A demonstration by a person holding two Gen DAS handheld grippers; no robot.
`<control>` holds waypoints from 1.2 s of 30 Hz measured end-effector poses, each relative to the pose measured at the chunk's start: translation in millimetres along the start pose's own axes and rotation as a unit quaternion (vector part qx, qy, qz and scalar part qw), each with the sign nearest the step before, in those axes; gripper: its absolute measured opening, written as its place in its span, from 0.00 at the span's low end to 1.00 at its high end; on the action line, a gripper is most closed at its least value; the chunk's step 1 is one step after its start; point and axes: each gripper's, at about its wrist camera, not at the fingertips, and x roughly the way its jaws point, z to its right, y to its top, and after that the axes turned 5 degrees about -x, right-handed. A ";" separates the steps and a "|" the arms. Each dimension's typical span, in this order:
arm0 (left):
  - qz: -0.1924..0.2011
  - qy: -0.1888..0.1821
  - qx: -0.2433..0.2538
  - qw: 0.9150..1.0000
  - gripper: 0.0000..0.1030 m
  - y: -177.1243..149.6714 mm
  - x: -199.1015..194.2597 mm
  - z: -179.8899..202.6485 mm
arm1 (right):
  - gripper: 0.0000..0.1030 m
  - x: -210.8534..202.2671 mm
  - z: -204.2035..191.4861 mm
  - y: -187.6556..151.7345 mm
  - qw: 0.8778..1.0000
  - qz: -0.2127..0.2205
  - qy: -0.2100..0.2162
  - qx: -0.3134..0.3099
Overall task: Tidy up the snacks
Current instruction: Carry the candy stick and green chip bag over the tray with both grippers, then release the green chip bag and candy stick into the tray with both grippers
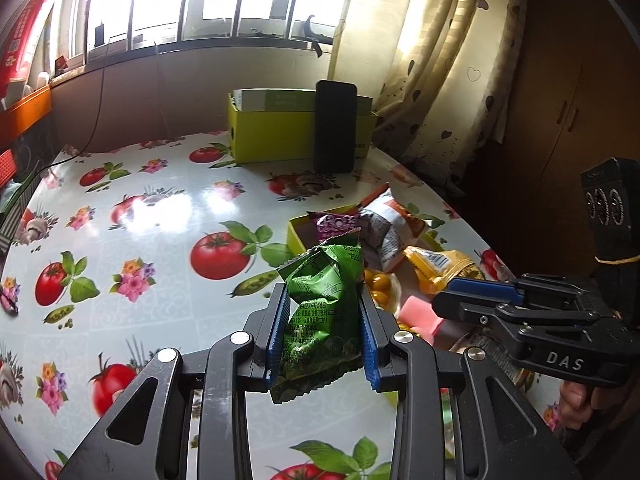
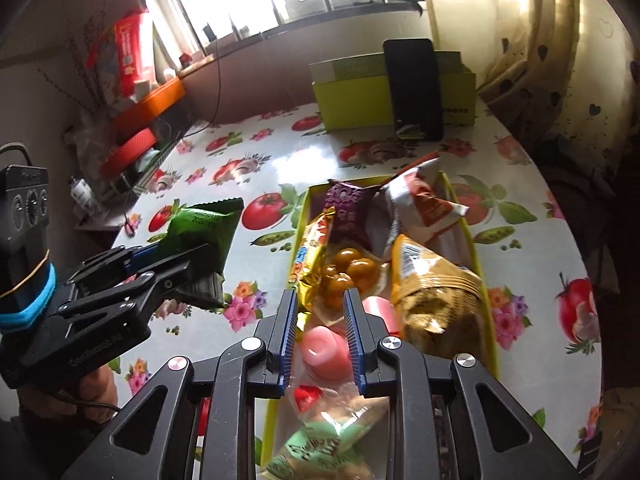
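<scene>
Item: crinkled green foil snack packet (image 1: 320, 312), long axis running upright along the fingers, being clamped by the left gripper (image 1: 323, 328) above the floral oilcloth table (image 1: 140, 208). Shallow yellow-green cardboard tray (image 2: 478, 248) of snacks lying to its right, beneath the right gripper (image 2: 320, 340), which is nearly closed, holding nothing.

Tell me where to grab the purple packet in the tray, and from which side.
Grip the purple packet by its upper sealed edge, coming down from above: it stands propped at the tray's far end, other packets crowding its sides, so only the top is free.
</scene>
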 end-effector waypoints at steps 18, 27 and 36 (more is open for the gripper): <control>-0.026 -0.029 0.024 0.999 0.33 6.9 37.7 37.7 | 0.22 -14.8 21.2 -9.5 0.999 0.013 -0.030 0.013; -0.036 -0.044 0.029 0.998 0.33 8.8 52.6 46.4 | 0.22 -16.9 30.1 -12.3 0.999 0.016 -0.032 0.017; -0.039 -0.059 0.030 0.997 0.33 7.7 54.3 51.0 | 0.22 -22.5 35.4 -12.5 0.999 0.026 -0.034 0.020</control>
